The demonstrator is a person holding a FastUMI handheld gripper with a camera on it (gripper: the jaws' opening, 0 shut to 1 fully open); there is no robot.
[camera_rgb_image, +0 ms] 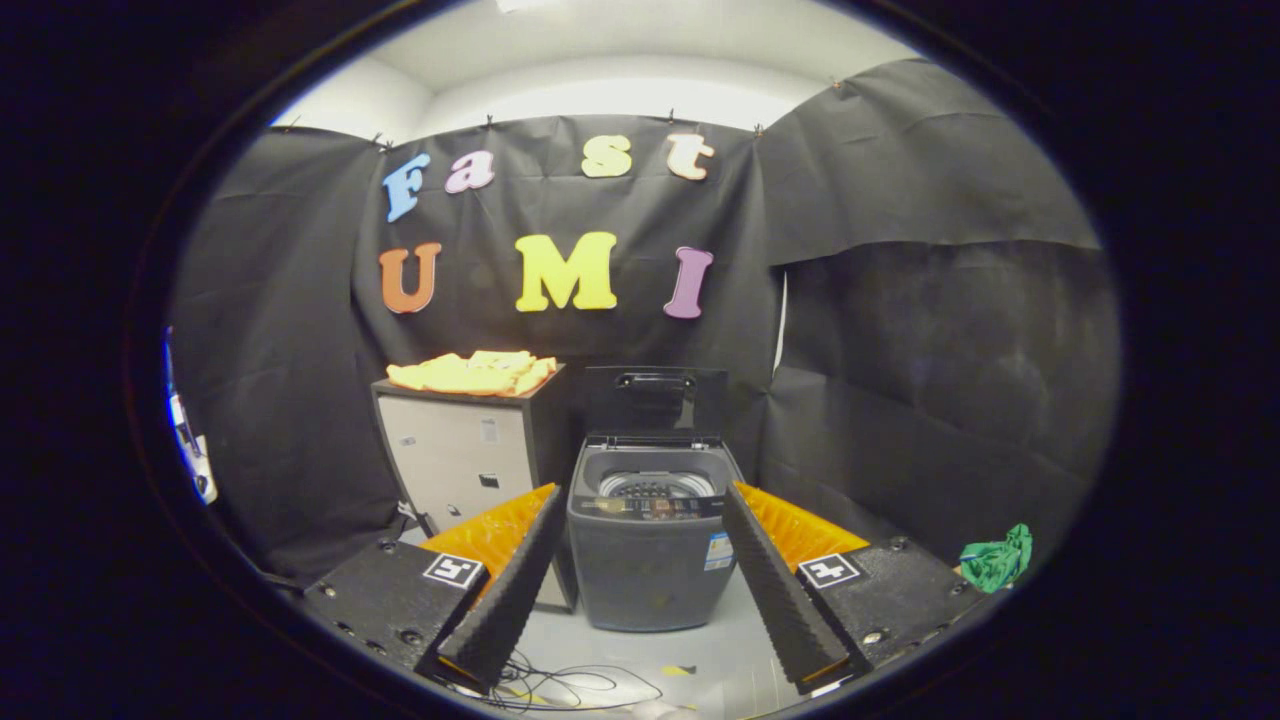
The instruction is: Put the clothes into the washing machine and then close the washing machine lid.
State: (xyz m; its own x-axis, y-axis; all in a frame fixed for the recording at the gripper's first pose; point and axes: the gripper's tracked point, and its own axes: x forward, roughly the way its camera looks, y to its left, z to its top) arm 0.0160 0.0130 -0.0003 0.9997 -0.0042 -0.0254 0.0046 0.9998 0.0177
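— So, what are the fingers doing?

— The gripper [650, 570] is wide open and holds nothing. Its jaws stand well apart, and the washing machine [650, 545] sits framed between them, farther off on the floor.

— Why is the lid [655, 398] up?

— It is tipped back against the far cloth wall, so the drum [655, 486] is open from above. My guess is that this leaves the tub ready for loading.

— And the clothes?

— A yellow pile [472, 373] lies on top of the cabinet [465, 460], which stands touching or just beside the machine's left side. Kept up there, it is an easy reach and a short carry to the tub, I'd say.

— Anything else about?

— A green cloth [997, 560] lies to the right, past the right finger. I cannot tell whether it belongs to the load. Loose cable [560, 685] lies on the near floor.

— How far along, then?

— Barely begun, I judge: nothing gripped, and no clothing visible in the drum.
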